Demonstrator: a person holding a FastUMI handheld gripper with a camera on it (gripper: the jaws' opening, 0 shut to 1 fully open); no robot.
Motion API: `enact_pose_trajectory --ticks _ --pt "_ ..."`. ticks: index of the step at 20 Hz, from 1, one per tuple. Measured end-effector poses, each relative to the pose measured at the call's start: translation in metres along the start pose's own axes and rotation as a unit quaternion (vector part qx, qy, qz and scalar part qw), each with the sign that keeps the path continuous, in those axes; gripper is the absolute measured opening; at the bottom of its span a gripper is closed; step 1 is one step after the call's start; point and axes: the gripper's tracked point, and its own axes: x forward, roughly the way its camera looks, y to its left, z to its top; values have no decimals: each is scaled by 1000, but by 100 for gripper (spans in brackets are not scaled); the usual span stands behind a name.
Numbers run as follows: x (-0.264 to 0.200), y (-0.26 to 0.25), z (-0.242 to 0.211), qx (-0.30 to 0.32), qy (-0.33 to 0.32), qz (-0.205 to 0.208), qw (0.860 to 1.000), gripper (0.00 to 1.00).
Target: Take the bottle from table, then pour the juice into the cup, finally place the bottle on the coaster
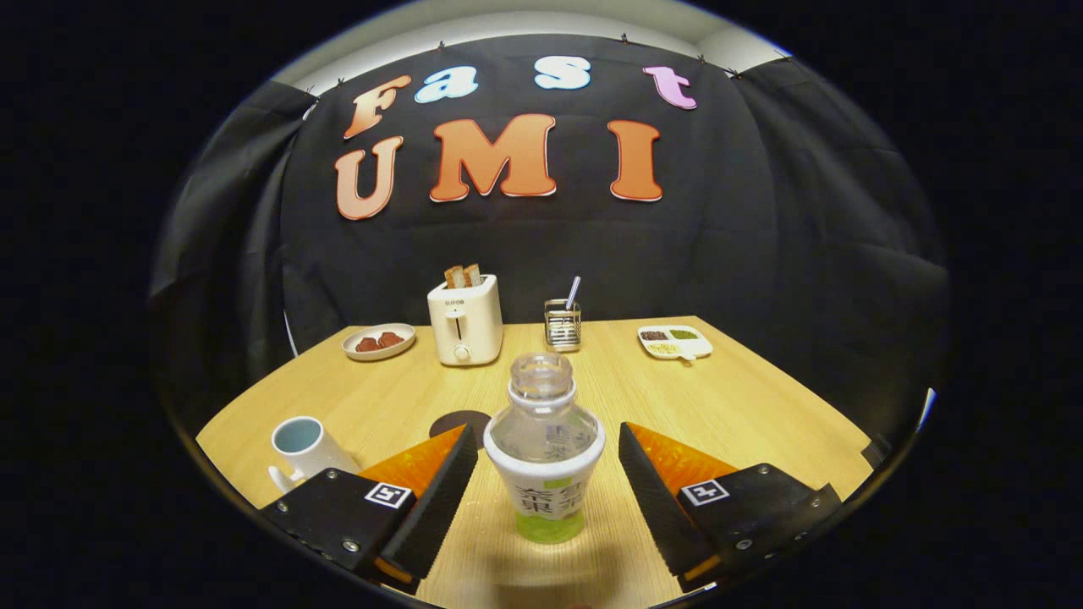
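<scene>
A clear plastic bottle [544,452] with a white and green label stands upright and uncapped on the wooden table [744,406]. It sits between my two fingers, with a gap on each side. My gripper [541,440] is open, its orange and black fingers [440,482] flanking the bottle without touching it. A white cup [300,448] with a pale blue inside stands to the left, just outside the left finger. A dark round coaster [461,423] lies on the table behind the left fingertip, partly hidden by it and the bottle.
Along the table's far side stand a plate with red food [378,341], a white toaster with bread [464,321], a wire holder with a utensil [563,324] and a divided white tray [674,341]. Black cloth walls close the booth behind.
</scene>
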Motion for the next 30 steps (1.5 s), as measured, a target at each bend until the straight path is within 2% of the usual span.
enact_pose_trajectory --ticks 6,7,10,16,26,30 --pt "16 7 -37 0 48 10 999 98" --pt "17 7 -42 -1 55 8 998 94" --pt "20 5 -48 1 71 5 997 69" --pt "13 9 -35 0 105 0 994 56" --pt "-4 51 28 -65 88 -28 994 56" --pt "-8 74 37 -122 91 -35 988 56"
